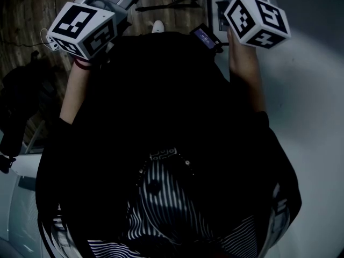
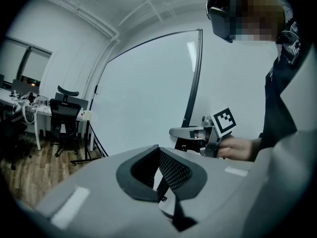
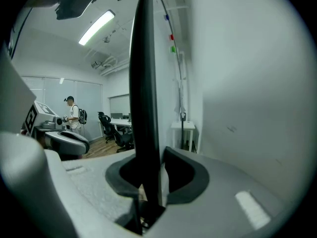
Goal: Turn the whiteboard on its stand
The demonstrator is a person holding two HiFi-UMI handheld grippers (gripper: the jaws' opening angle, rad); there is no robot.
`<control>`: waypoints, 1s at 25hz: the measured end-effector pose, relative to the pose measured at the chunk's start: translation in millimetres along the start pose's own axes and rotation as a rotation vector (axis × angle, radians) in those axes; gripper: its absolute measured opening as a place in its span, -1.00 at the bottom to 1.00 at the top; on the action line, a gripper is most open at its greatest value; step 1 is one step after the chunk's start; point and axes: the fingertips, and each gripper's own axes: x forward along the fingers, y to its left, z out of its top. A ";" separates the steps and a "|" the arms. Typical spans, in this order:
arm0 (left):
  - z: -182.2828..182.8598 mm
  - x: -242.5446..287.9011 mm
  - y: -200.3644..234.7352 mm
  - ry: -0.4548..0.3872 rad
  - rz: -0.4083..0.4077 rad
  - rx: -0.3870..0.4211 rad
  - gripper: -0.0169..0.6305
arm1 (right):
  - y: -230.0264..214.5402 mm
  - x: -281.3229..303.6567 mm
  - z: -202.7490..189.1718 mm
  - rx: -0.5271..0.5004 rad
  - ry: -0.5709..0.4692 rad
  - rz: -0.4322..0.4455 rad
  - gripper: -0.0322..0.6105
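The whiteboard [image 2: 143, 93] stands upright, its white face rimmed by a dark frame [image 2: 196, 78]. In the right gripper view that frame [image 3: 146, 83] runs as a black bar straight up through my right gripper [image 3: 148, 180], which is shut on it; the board's face [image 3: 242, 108] fills the right side. From the left gripper view, the right gripper [image 2: 184, 132] is at the frame's edge at mid height. My left gripper [image 2: 159, 172] is held off the board's face, slightly open with nothing in it. In the head view, both marker cubes [image 1: 80, 28] [image 1: 257, 20] show at the top.
A black office chair [image 2: 67, 114] and desks [image 2: 20, 103] stand on the wooden floor at the left. The stand's thin black leg [image 2: 89, 155] reaches out there. A person with a backpack [image 3: 74, 114] stands far back, near more chairs and a small white table [image 3: 182, 129].
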 end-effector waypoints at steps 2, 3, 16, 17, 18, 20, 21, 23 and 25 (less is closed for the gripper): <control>1.3 -0.1 -3.9 -0.002 -0.009 0.003 -0.94 | 2.6 -5.6 -0.9 0.000 0.005 0.005 -0.60; 2.6 -0.7 -5.4 -0.003 -0.014 0.005 -0.94 | 4.8 -6.7 0.0 -0.001 0.007 0.007 -0.60; 0.4 -6.0 -3.1 -0.006 -0.006 0.006 -0.94 | -0.9 7.9 2.7 -0.022 -0.024 -0.004 -0.61; 2.0 -5.0 -1.9 -0.008 -0.009 0.007 -0.94 | -1.1 12.8 5.5 -0.026 -0.032 -0.005 -0.61; 3.2 -3.6 -1.7 -0.009 -0.015 0.010 -0.94 | -0.9 17.6 8.4 -0.028 -0.041 -0.005 -0.61; 4.1 -0.8 -4.3 -0.009 -0.031 0.015 -0.94 | 1.0 25.2 12.4 -0.025 -0.053 -0.003 -0.61; 4.2 0.0 -6.6 -0.008 -0.038 0.018 -0.94 | 2.5 27.4 12.7 -0.025 -0.052 0.000 -0.61; 5.3 0.3 -11.3 -0.008 -0.047 0.025 -0.94 | 6.8 29.3 12.0 -0.040 -0.039 0.012 -0.59; 10.6 0.5 -14.2 -0.020 -0.050 0.037 -0.94 | 10.7 30.9 13.3 -0.073 -0.016 0.039 -0.56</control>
